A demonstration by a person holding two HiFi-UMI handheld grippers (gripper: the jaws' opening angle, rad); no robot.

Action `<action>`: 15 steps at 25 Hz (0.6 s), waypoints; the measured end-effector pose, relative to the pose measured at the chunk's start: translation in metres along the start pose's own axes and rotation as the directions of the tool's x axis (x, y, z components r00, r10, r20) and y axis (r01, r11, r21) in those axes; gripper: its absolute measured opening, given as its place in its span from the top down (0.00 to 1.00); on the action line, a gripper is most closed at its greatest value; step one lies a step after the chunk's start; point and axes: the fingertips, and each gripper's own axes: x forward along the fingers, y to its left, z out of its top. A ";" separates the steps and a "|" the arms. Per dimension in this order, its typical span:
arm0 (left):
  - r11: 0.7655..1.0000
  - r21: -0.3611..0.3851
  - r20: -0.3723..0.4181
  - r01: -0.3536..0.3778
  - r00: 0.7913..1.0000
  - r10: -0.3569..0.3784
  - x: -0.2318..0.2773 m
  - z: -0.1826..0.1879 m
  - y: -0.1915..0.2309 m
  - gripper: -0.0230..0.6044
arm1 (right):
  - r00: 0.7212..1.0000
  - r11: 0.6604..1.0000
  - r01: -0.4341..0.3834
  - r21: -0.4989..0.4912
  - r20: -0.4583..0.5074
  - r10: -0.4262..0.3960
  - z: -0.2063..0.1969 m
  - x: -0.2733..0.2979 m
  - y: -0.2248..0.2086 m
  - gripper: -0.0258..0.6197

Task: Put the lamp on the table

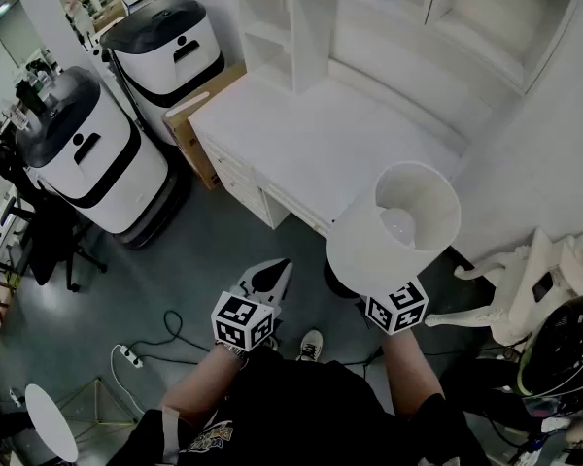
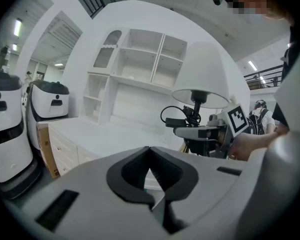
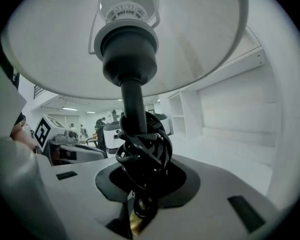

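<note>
**A:** Where is the lamp [image 1: 394, 223]?

**B:** Up in the air and roughly upright. In the head view its white shade sits at about 4 o'clock, overlapping the near right corner of the white counter [image 1: 311, 144]. It is not standing on the counter.

**A:** What holds it?

**B:** The right hand-held gripper [image 3: 139, 206]. It is clamped low on the black stem, where a black cord [image 3: 142, 151] is wound into a bundle. I can't quite tell whether the pads press the stem itself or the cord.

**A:** And the other one?

**B:** The left hand-held gripper [image 1: 270, 278] is at 6 o'clock, beside the lamp but apart from it. Its jaws are drawn together with nothing between them.

**A:** What's around?

**B:** A white shelf unit [image 1: 369, 17] rises at the counter's far side, at 12 to 1 o'clock. Two white machines with dark tops [image 1: 97, 153] stand at 9 to 10 o'clock. A cardboard box [image 1: 199, 115] sits between them and the counter.
</note>
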 end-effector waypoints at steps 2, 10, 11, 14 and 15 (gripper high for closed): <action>1.000 0.000 -0.002 0.001 1.000 -0.001 -0.001 0.000 0.000 0.95 | 1.000 1.000 0.000 0.003 -0.002 0.000 0.000 0.001 0.001 0.79; 1.000 0.002 0.003 -0.006 1.000 0.006 -0.003 0.001 -0.001 0.95 | 1.000 1.000 0.004 0.007 0.000 -0.004 -0.001 -0.001 0.000 0.79; 1.000 0.002 0.003 -0.008 1.000 0.008 -0.003 0.001 0.000 0.95 | 1.000 1.000 0.004 0.005 0.002 -0.004 -0.001 -0.002 0.000 0.79; 1.000 0.001 0.004 -0.010 1.000 0.010 -0.003 0.001 0.002 0.95 | 1.000 1.000 0.005 0.004 0.002 -0.005 -0.002 0.000 -0.001 0.79; 1.000 0.002 0.003 -0.011 1.000 0.011 -0.003 0.001 0.003 0.95 | 1.000 1.000 0.005 0.006 0.002 -0.005 -0.002 0.001 -0.001 0.79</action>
